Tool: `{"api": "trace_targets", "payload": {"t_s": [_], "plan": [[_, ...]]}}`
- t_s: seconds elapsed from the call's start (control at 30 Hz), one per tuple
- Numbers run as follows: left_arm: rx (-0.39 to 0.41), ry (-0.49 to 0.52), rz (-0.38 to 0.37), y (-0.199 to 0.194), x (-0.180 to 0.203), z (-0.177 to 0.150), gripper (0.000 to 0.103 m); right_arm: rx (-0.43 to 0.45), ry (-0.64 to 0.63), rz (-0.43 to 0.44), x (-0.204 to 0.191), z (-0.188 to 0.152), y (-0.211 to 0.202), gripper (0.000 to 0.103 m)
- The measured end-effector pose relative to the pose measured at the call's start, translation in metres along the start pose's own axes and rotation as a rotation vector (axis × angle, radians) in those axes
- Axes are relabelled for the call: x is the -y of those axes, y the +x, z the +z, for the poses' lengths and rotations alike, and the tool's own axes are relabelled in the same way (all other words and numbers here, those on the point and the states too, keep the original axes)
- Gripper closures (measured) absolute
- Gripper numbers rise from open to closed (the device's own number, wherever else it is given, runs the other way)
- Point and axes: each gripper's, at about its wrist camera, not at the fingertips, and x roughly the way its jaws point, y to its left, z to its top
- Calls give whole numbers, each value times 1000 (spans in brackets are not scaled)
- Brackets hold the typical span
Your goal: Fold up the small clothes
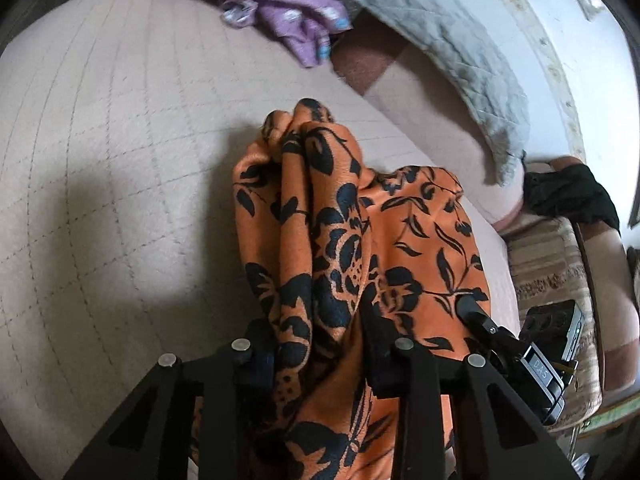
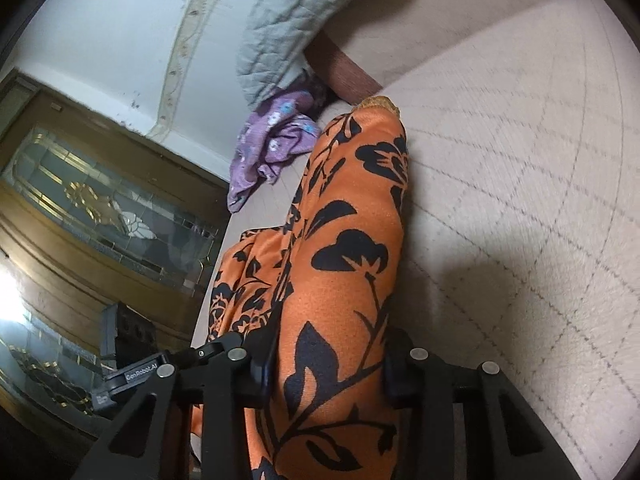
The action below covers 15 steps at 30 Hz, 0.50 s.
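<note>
An orange garment with a black flower print (image 1: 344, 240) hangs bunched between both grippers above the beige quilted bed (image 1: 100, 160). My left gripper (image 1: 320, 344) is shut on one part of it; the cloth covers the fingertips. My right gripper (image 2: 324, 360) is shut on another part of the same orange garment (image 2: 344, 248), which drapes forward over the bed (image 2: 520, 200). The right gripper's body also shows in the left wrist view (image 1: 532, 360), and the left gripper's body in the right wrist view (image 2: 132, 372).
A purple flowered garment (image 1: 280, 12) lies crumpled at the far side of the bed, also in the right wrist view (image 2: 272, 148). A grey quilted pillow (image 1: 440, 52) leans by the wall. A black cloth (image 1: 568, 196) lies on a chair at the right.
</note>
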Motion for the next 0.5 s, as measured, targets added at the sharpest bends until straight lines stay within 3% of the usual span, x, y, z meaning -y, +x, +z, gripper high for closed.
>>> {"api": "trace_targets", "payload": {"t_s": [0.33, 0.5], "plan": [[-1, 124, -59, -34, 65, -58, 69, 86, -13, -9, -8, -21, -105, 61], [-55, 196, 18, -29, 88, -120, 69, 72, 53, -23, 15, -53, -147, 61]]}}
